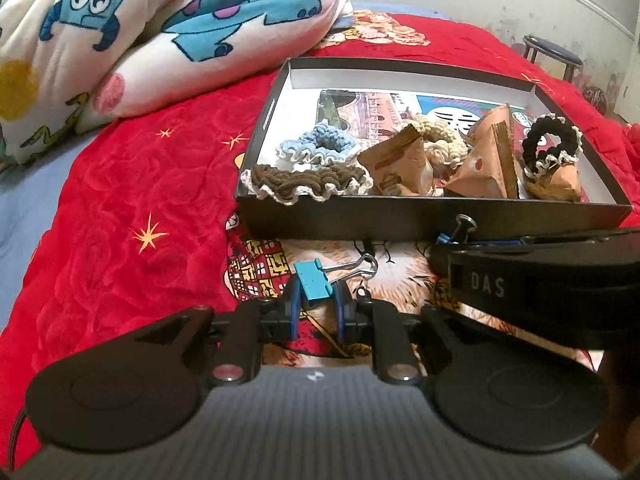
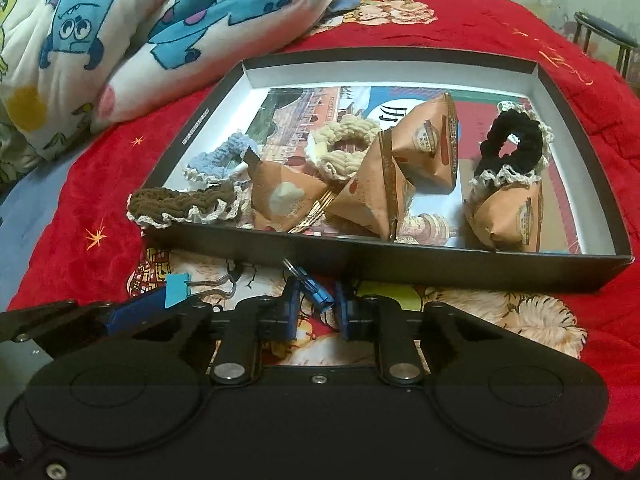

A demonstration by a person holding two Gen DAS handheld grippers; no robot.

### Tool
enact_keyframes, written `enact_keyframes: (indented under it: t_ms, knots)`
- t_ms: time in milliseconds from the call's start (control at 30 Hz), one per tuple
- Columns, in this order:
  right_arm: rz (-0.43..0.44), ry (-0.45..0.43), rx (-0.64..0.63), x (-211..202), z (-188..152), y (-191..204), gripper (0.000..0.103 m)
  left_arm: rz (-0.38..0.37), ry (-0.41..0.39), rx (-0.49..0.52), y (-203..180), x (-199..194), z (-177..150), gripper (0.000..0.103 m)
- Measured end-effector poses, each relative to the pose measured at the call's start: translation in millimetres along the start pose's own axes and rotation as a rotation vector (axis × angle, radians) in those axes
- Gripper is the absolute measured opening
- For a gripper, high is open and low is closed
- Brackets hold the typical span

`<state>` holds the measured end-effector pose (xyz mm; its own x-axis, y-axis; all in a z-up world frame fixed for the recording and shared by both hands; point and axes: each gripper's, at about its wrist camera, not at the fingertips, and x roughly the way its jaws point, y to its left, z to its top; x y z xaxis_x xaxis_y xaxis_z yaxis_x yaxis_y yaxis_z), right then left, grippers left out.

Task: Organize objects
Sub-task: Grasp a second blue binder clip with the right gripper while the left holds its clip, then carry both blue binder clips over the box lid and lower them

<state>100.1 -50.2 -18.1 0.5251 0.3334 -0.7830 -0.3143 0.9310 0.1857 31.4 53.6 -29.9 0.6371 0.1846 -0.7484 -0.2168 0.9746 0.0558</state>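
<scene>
Binder clips, two, both outside the black box (image 2: 440, 272) and just in front of its near wall, over the red bedspread (image 1: 120, 220). We hold the light blue binder clip (image 1: 314, 284) in our left gripper (image 1: 316, 312), whose blue pads are pressed against the clip's sides, wire handles pointing right. Our right gripper (image 2: 316, 312) pinches the darker blue binder clip (image 2: 318, 290); its jaws are drawn in on the clip, which sits tilted between them with its wire loop pointing up at the box wall. The two grippers are side by side, close together.

Contents of the box, as we see them:
- brown scrunchie (image 2: 180, 202) with white trim, draped over the near left corner of the rim
- light blue scrunchie (image 2: 218, 160), behind the brown one
- cream scrunchie (image 2: 344, 148), near the middle
- black scrunchie (image 2: 510, 148) with white trim, at the right, resting on a snack packet
- four tan triangular snack packets (image 2: 372, 200), spread across the middle and right
- printed cards (image 2: 300, 116) lying flat on the floor of the box

Beyond the box: a cartoon-print quilt (image 1: 160, 20), bunched at the upper left, and a round stool (image 1: 554, 54) by the wall.
</scene>
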Motion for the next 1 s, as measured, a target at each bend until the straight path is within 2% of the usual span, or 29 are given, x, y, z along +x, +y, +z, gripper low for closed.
enact_keyframes:
  t_ms: [400, 1000]
  knots:
    - [0.052, -0.007, 0.021, -14.4, 3.8, -3.6, 0.013, -0.054, -0.067, 0.003, -0.1, -12.4, 4.6, 0.02]
    - [0.106, -0.101, 0.066, -55.9, 15.1, -22.8, 0.01, -0.112, -0.202, -0.009, 7.0, -44.6, 18.5, 0.02]
